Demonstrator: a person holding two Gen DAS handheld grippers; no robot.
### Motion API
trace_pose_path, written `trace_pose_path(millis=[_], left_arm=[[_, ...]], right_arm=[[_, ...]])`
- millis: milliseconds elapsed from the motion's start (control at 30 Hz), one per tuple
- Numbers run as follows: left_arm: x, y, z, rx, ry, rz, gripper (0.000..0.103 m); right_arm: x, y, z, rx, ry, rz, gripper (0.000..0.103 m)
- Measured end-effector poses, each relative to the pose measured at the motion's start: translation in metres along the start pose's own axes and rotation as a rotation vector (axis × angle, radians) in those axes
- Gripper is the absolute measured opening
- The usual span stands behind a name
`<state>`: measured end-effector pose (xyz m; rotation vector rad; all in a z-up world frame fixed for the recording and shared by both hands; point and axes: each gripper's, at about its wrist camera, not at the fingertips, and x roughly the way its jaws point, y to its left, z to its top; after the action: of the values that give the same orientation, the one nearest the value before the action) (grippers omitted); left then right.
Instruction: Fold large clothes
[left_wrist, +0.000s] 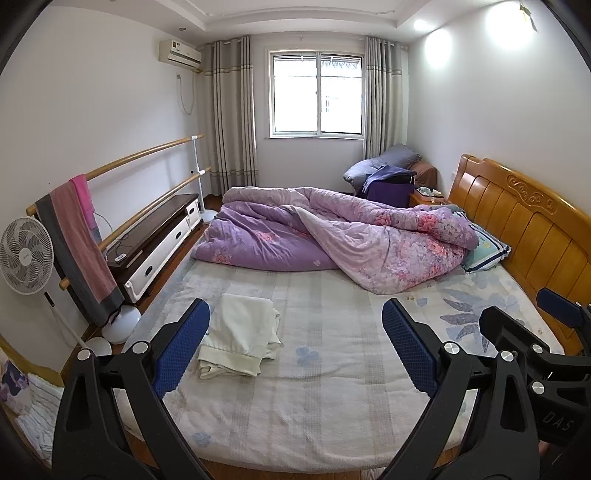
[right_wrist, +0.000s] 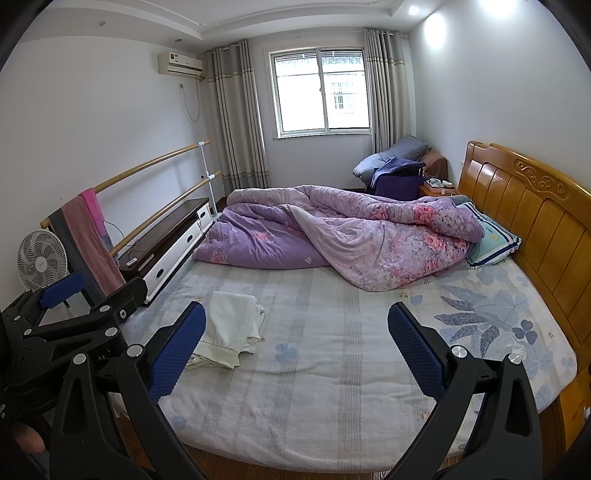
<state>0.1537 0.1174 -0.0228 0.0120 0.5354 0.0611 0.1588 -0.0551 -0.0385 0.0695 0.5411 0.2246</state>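
Observation:
A folded cream-white garment (left_wrist: 240, 334) lies on the left part of the bed sheet (left_wrist: 325, 369); it also shows in the right wrist view (right_wrist: 229, 326). My left gripper (left_wrist: 295, 343) is open and empty, held above the bed's near edge, with the garment just inside its left finger (left_wrist: 181, 347). My right gripper (right_wrist: 295, 343) is open and empty, over the sheet (right_wrist: 332, 369) to the right of the garment. The right gripper also shows at the right edge of the left wrist view (left_wrist: 535, 332), and the left gripper at the left edge of the right wrist view (right_wrist: 74, 314).
A crumpled purple floral duvet (left_wrist: 332, 236) covers the far half of the bed. A pillow (left_wrist: 484, 251) lies by the wooden headboard (left_wrist: 524, 221). At left stand a fan (left_wrist: 26, 254), wooden bars with a hung towel (left_wrist: 81, 243) and a low cabinet (left_wrist: 159, 240).

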Motion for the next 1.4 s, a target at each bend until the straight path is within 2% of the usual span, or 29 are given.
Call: trace_pose_path(millis=[133,1400], left_arm=[[0.000,-0.002,-0.001,0.007,-0.016,0.004,0.095],[0.014,-0.010,-0.009,0.007,0.019,0.011,0.095]], right_arm=[[-0.001,0.001,0.000,0.001,0.002,-0.001,0.095],[0.010,-0.003,-0.008,0.025,0.027,0.000,0.095]])
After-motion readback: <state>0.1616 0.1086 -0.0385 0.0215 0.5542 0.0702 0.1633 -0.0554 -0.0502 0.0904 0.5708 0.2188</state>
